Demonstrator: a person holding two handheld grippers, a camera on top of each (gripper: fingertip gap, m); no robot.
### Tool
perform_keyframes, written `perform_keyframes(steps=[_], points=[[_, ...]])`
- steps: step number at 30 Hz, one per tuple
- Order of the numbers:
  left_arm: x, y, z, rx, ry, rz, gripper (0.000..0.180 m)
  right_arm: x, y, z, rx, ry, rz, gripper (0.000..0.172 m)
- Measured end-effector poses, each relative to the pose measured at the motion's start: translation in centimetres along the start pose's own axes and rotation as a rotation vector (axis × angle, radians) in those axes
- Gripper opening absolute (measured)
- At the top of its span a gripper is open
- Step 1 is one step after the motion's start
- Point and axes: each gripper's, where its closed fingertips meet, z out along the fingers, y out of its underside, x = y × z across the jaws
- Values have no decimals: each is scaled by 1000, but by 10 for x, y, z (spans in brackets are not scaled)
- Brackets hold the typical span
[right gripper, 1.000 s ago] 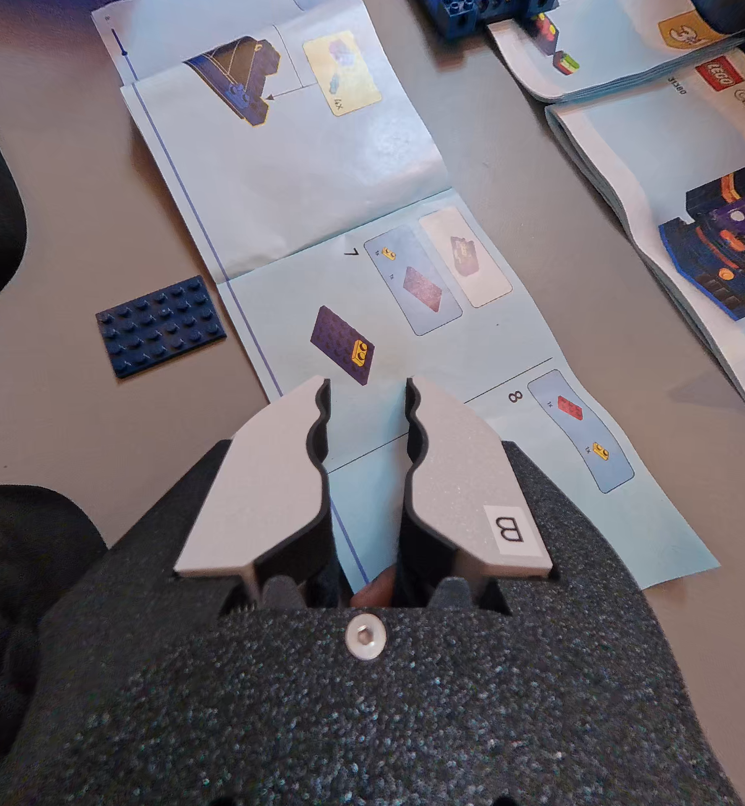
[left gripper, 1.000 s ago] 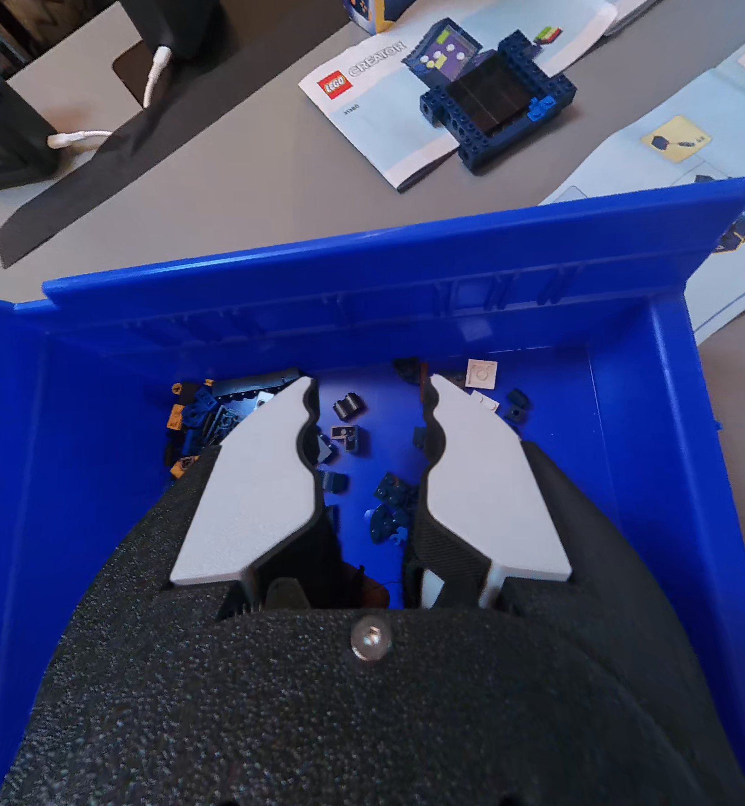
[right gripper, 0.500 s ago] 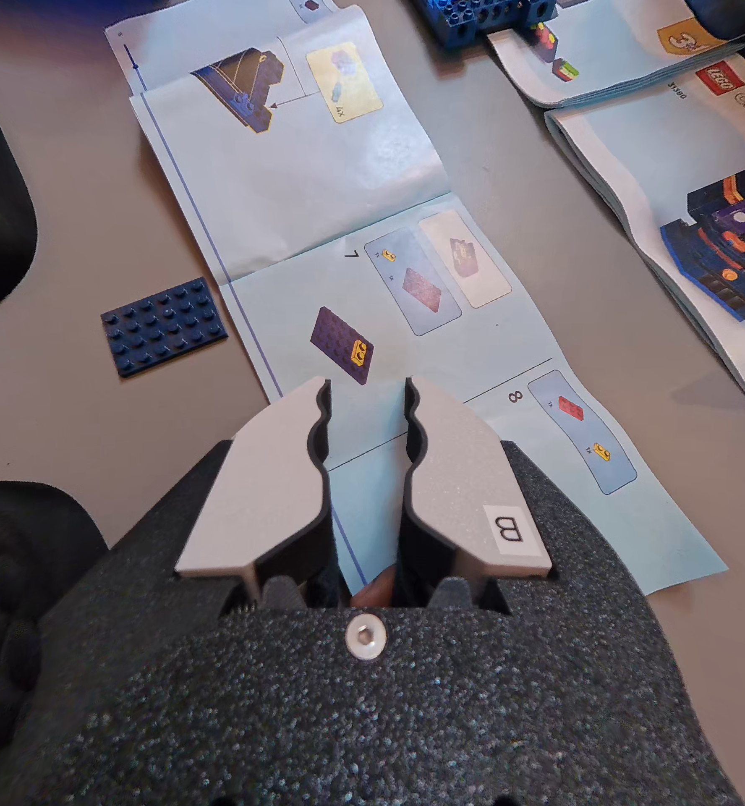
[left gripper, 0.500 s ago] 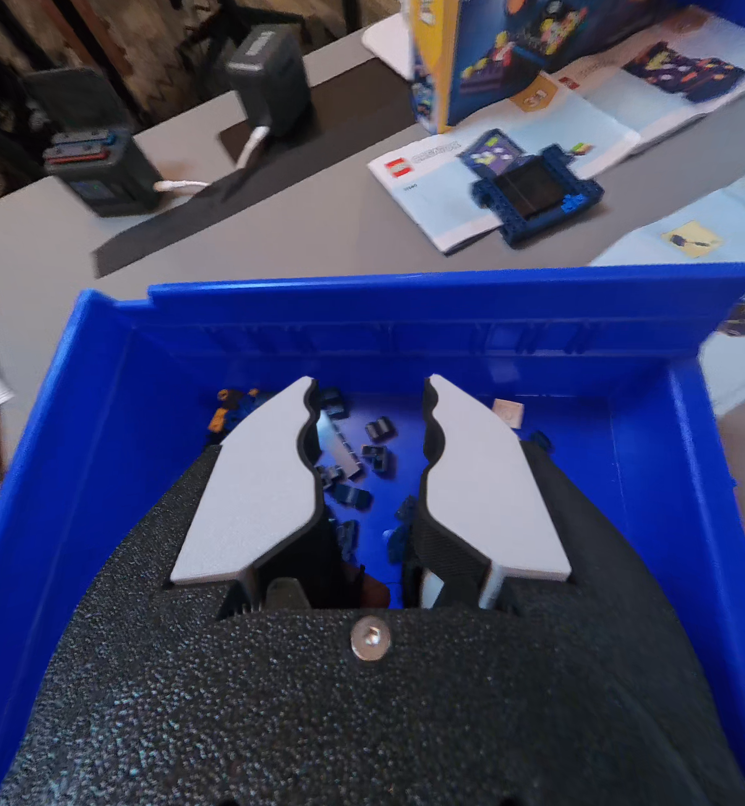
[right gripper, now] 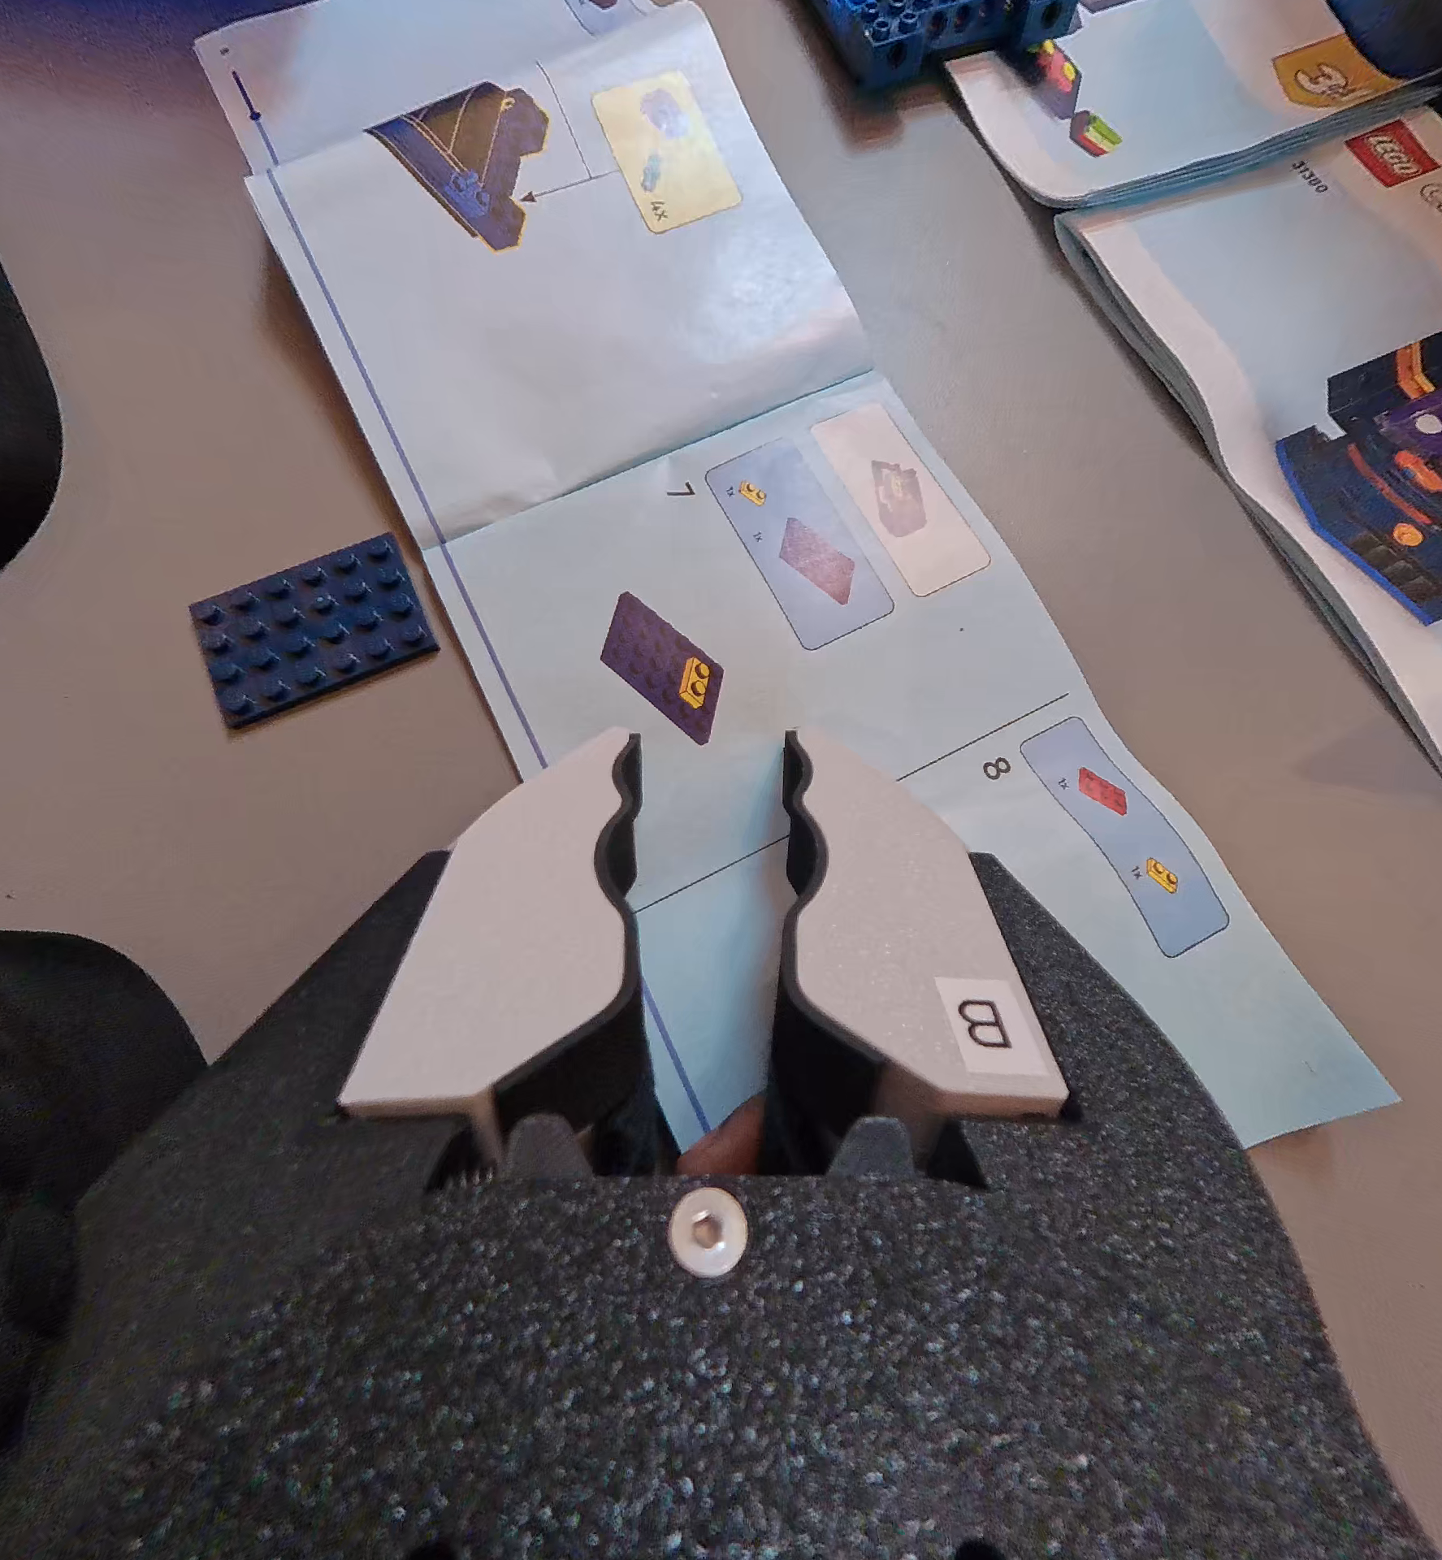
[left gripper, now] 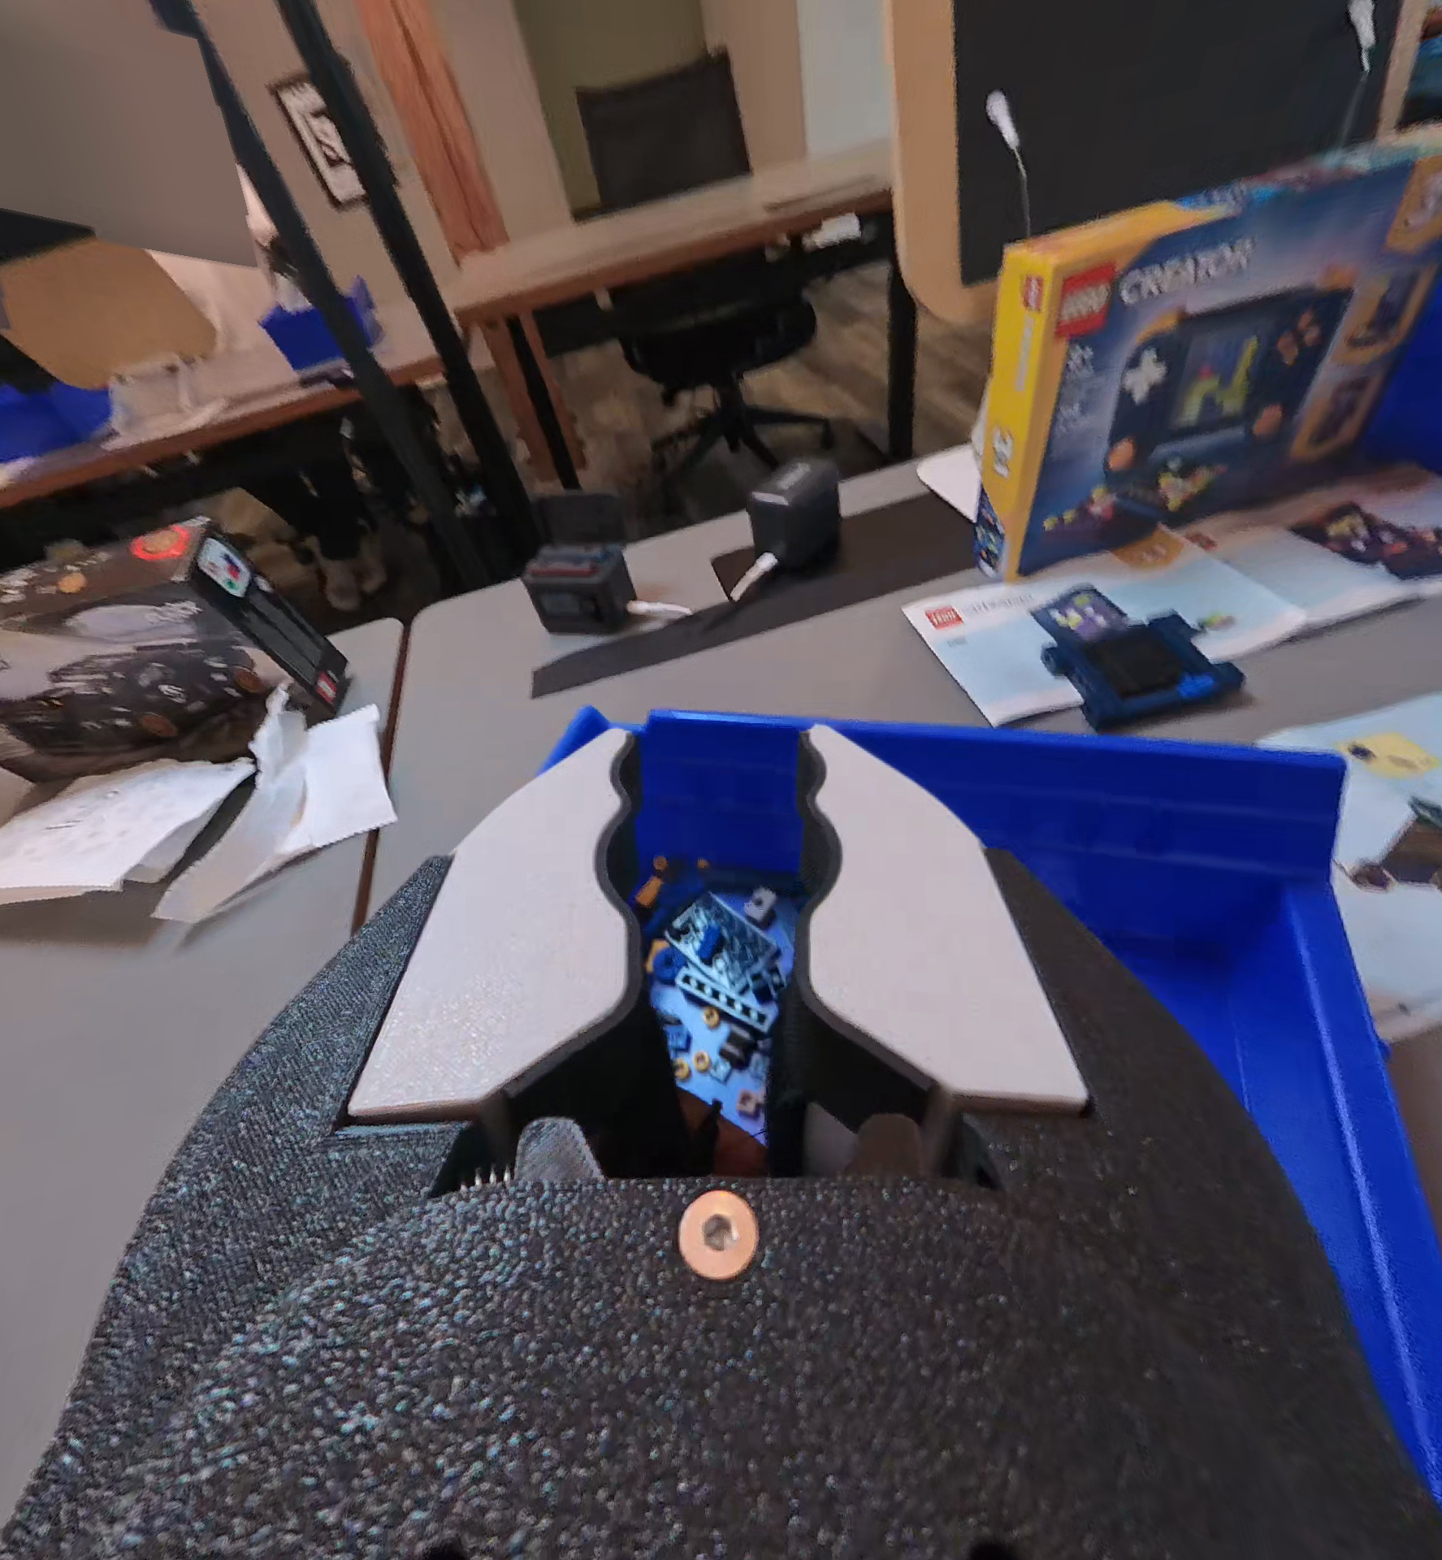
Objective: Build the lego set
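Broadly, both grippers hang over one smooth grey table, each a black, grainy-textured body ending in two flat grey fingers with wavy dark pads. The left gripper tilts forward over a deep blue plastic bin with ribbed walls; its fingers stand apart with nothing between the pads, only the bin's far wall showing through the gap, and below them lies a heap of small building bricks, mostly dark blue and pale grey with a few orange bits, though blur makes single pieces hard to tell. Beyond the bin stands a glossy cardboard toy box, yellow at one edge, and flat booklets with a square dark blue brick frame resting on one. Off to the left lie a black box and crumpled white paper. The right gripper points steeply down at an open, pale blue instruction sheet that is slightly creased at its fold; its fingers are likewise parted and bare, well clear of the paper's printed brick drawings. Just left of the sheet, apart from it, a thin dark blue studded plate lies flat on the table. More closed booklets lie to the right.
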Motion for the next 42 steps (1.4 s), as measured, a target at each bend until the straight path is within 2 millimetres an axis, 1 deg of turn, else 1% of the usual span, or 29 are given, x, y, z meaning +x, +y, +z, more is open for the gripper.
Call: perform_keyframes(steps=[2, 3, 4, 7, 8, 9, 12, 13, 14, 17, 20, 23, 24, 25, 27, 29, 30, 32, 36, 38, 40, 42], points=[[11, 12, -2, -91, 54, 51, 32, 0, 0, 0, -2, 0, 0, 32], [20, 22, -3, -164, 103, 89, 31, 0, 0, 0, -2, 1, -1, 32], [24, 32, -5, -240, 126, 125, 31, 0, 0, 0, -2, 1, -1, 32], [23, 55, -8, -433, 117, 250, 31, 0, 0, 0, -1, 0, 0, 32], [18, 59, -9, -487, 92, 293, 32, 0, 0, 0, -3, 1, -1, 32], [9, 60, -9, -526, 40, 340, 33, 0, 0, 0, -4, 1, -3, 32], [-32, 51, -9, -585, -165, 462, 32, 0, 0, 0, -7, 1, -4, 32], [-41, 52, -7, -615, -192, 490, 31, 0, 0, 0, -8, 1, -4, 32], [-43, 57, -3, -639, -169, 493, 30, 0, 0, 0, -9, 2, -5, 32], [-38, 74, 17, -679, -36, 418, 28, 0, 0, 0, -10, 3, -6, 32], [-37, 98, 30, -776, 67, 389, 30, 0, 0, 0, -12, 3, -7, 32], [-20, 123, 40, -859, 257, 344, 34, 0, 0, 0, -13, 4, -8, 32], [-19, 131, 44, -879, 306, 398, 33, 0, 0, 0, -14, 3, -9, 32], [-21, 139, 48, -897, 334, 489, 33, 0, 0, 0, -15, 3, -9, 32], [-30, 152, 52, -956, 367, 653, 30, 0, 0, 0, -15, 4, -11, 32], [-40, 162, 54, -1034, 379, 753, 26, 0, 0, 0, -15, 5, -10, 32], [-42, 164, 57, -1054, 377, 764, 22, 0, 0, 0, -15, 5, -11, 32], [-42, 169, 64, -1075, 357, 729, 18, -1, 0, 0, -17, 6, -14, 32], [-49, 180, 71, -1133, 291, 675, 19, -1, 1, 0, -20, 4, -19, 32], [-45, 180, 75, -1111, 289, 632, 16, -2, 1, -1, -21, 3, -24, 32], [-38, 183, 76, -1110, 320, 569, 20, -2, 1, -1, -21, 1, -25, 32], [-38, 183, 75, -1119, 322, 580, 20, -3, 1, -1, -21, 0, -27, 32]])
